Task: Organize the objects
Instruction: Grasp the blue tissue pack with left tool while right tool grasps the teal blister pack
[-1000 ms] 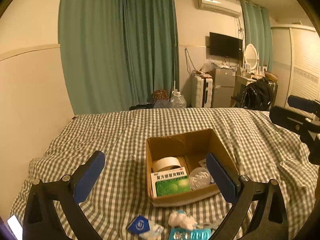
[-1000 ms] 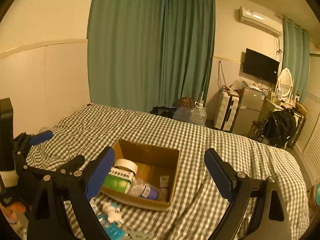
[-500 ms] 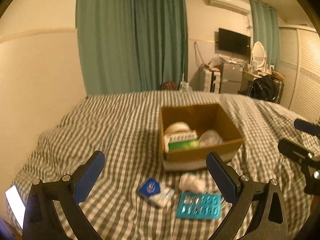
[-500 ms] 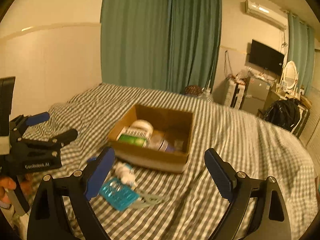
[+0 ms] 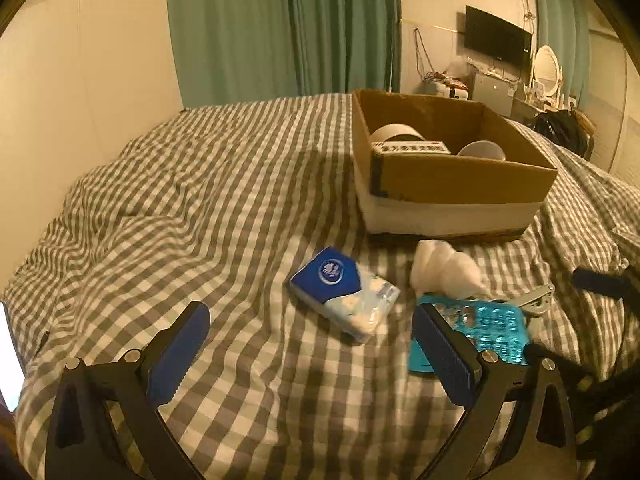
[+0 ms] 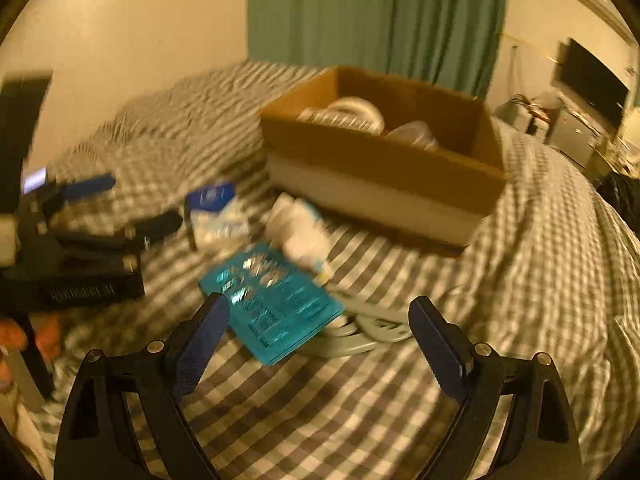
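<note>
While both grippers are held low over a bed (image 5: 224, 184) covered in a grey-and-white checked sheet, the jaws of the left gripper (image 5: 308, 340) are seen spread wide with nothing between them, and the jaws of the right gripper (image 6: 320, 332) are likewise parted and empty. A cardboard box (image 5: 460, 178) with a white band around its base is set on the bed beyond the loose items; inside it a roll of tape (image 5: 394, 134), a medicine carton (image 5: 410, 148) with printed characters and a clear round container (image 5: 482, 150) are partly visible above the front wall. Just in front of the box, a blue-and-white tissue packet (image 5: 344, 292) is laid flat on the sheet, with a crumpled white wad (image 5: 444, 270) beside it to the right. A teal blister pack (image 6: 272, 300) is seen near the wad, partly resting on a grey metal tool (image 6: 368, 332) whose exact kind cannot be told. In the right wrist view, which is blurred, the blister pack lies just ahead of the left finger of the right gripper, and the left gripper is visible at the left edge. Green curtains (image 5: 280, 28) are hung behind the bed.
</note>
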`<state>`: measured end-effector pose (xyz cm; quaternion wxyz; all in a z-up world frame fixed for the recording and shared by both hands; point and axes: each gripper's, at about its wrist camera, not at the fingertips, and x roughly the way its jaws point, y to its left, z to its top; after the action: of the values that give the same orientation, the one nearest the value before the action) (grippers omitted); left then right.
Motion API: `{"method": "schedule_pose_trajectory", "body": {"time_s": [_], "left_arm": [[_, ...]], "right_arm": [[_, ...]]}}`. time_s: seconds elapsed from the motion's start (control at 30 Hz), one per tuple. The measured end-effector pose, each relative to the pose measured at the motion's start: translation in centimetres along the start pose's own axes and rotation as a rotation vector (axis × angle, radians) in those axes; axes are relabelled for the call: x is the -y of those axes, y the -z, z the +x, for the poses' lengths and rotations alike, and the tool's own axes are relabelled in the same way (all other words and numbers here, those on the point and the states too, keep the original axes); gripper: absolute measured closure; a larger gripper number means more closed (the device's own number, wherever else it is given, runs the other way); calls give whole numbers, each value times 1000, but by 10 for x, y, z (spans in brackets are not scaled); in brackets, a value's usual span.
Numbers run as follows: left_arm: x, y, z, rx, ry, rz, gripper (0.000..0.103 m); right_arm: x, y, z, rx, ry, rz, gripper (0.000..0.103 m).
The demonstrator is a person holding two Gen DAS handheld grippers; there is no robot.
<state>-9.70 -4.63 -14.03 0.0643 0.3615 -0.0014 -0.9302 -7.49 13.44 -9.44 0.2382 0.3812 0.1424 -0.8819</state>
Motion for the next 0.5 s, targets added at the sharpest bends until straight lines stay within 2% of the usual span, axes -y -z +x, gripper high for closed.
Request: {"method": "schedule_pose_trajectory", "body": {"time_s": [0.1,0.23,0.4,0.5], "left_arm": [[-8,2,6,-7,-8,-23,0],[-16,2,12,-24,-26,-43,0],[-21,2,15,-34,-29,-60,0],[-22,4,16,-41,-29,-60,0]], "right_arm": [[-8,4,19,-42,-38,-23,12],[-20,-2,36,-53,-70,-76,12],[-31,-7,59,-72,-65,-148,12],[-28,-9,67,-77,-72,-123,12]]}}
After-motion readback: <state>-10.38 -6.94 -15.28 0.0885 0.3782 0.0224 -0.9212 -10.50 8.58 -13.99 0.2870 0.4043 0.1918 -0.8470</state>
